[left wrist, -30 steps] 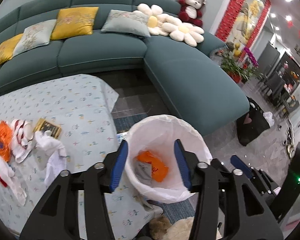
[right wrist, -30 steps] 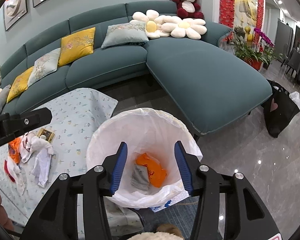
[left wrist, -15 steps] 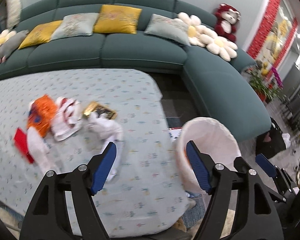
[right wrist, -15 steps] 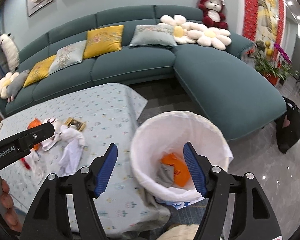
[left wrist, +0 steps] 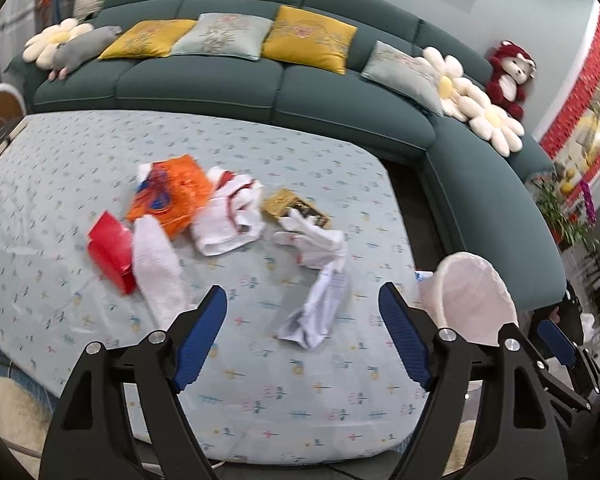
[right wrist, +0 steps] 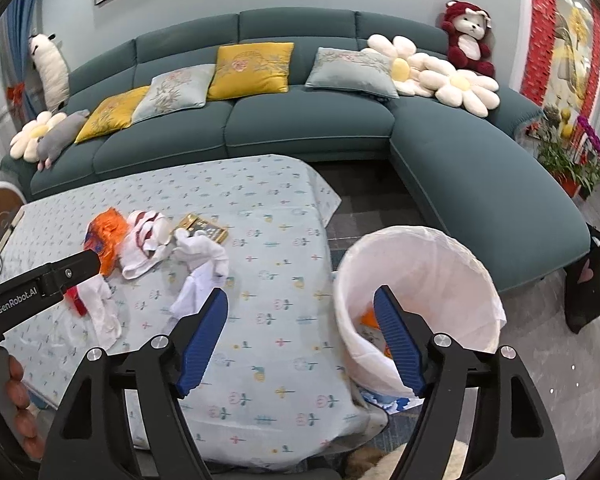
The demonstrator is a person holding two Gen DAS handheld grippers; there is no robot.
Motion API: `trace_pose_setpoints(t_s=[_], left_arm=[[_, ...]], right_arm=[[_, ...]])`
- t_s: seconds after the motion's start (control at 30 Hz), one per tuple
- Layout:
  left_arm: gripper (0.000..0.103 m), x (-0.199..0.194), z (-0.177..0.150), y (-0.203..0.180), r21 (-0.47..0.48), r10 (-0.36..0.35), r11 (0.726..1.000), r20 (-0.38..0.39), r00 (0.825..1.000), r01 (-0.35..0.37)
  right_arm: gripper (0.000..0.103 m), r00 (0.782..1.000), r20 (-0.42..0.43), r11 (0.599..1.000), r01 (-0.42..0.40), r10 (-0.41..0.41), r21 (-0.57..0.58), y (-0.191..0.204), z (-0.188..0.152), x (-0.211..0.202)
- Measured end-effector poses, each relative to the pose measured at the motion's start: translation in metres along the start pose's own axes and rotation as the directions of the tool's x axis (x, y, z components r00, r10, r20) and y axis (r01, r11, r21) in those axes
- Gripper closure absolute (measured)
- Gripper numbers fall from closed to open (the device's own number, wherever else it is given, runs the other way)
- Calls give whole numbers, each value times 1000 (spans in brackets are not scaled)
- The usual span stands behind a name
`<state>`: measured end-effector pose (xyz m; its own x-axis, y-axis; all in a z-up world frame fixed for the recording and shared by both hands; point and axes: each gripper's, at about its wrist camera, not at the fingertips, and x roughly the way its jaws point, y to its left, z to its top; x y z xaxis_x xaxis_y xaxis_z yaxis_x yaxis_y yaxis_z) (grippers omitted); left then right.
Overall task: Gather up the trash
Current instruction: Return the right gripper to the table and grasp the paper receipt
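Note:
Trash lies on the table's patterned cloth [left wrist: 260, 380]: an orange wrapper [left wrist: 172, 196], a red packet [left wrist: 110, 250], white crumpled papers [left wrist: 320, 272], a red-striped white wrapper [left wrist: 228, 216] and a gold-black packet [left wrist: 300, 208]. The white-lined bin [right wrist: 416, 284] stands right of the table, with orange trash inside. My left gripper [left wrist: 302, 340] is open and empty above the table's near part. My right gripper [right wrist: 300, 344] is open and empty between table and bin. The left gripper's body [right wrist: 40, 284] shows in the right wrist view.
A teal corner sofa [right wrist: 312, 124] with cushions, flower pillows and a red plush bear [right wrist: 468, 40] wraps behind and right of the table. A black bag [right wrist: 592, 280] sits on the floor at right. Potted plants [right wrist: 568, 156] stand far right.
Both grippers have swung left from over the bin toward the table. Both jaws have opened wider. The trash pile now sits ahead of the left gripper.

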<state>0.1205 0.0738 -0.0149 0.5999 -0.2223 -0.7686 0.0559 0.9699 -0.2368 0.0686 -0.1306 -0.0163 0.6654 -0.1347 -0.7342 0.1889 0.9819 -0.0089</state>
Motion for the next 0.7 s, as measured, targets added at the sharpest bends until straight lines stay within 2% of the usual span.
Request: trace_pose_setpoints(t_s=[0.3,0.7], left_arm=[[22,7,-8,53,-71,73,995,-19,997,-74],[22,45,-15,112,-150,138,977,-98,986,-152]], right_arm=[[30,998,-48,999,-44,43,-30,41,-3,16],[30,986,-146,995,-85,77,-48,90,-3,73]])
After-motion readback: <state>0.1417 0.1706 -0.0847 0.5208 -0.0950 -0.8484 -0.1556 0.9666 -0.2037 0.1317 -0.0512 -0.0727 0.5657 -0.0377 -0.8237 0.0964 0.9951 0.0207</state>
